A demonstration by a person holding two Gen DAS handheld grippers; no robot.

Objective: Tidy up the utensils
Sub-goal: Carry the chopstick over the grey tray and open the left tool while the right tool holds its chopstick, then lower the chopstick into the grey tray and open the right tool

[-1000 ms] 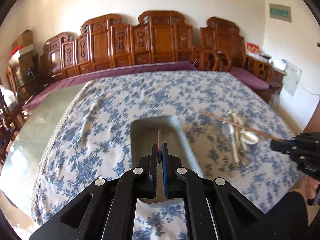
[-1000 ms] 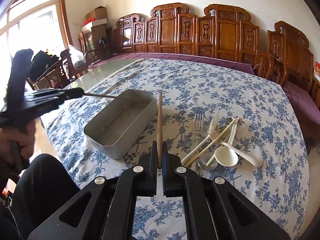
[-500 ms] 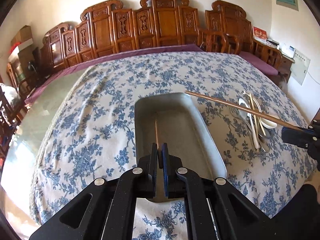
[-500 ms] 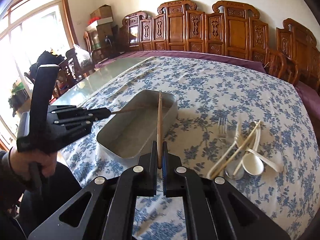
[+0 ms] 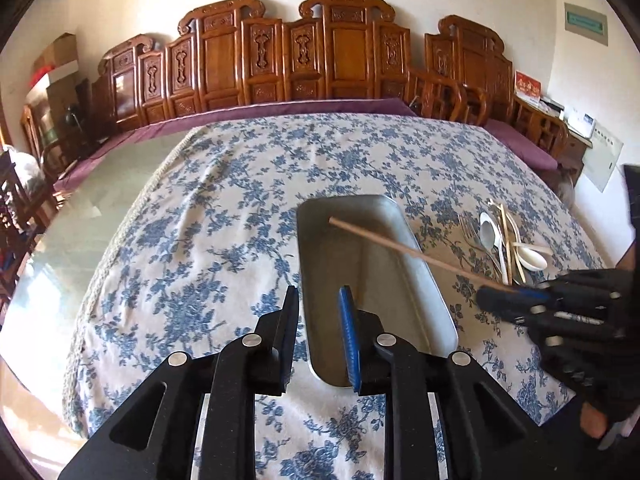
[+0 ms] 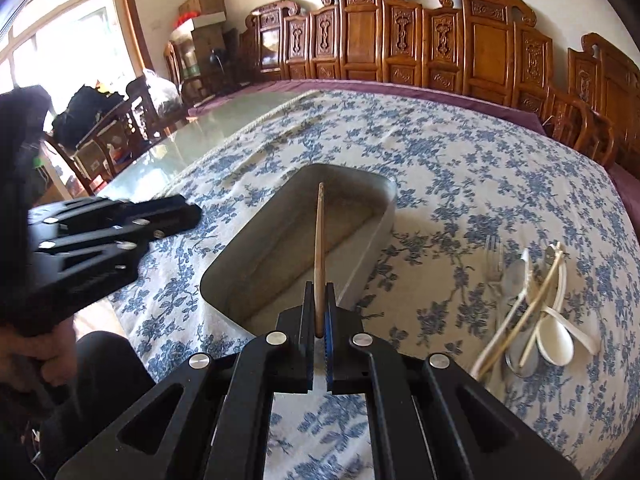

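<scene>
My left gripper is opening, empty since dropping its chopstick, while my right gripper brings its clamped chopstick over the metal tray.

Tray: on the tablecloth, near the table's front edge.
Chopstick: above the tray, along its length.
Utensil pile: right of the tray, apart from it; a fork, spoons and possibly chopsticks, overlapping.
Chairs: behind the table, along the wall.
</scene>
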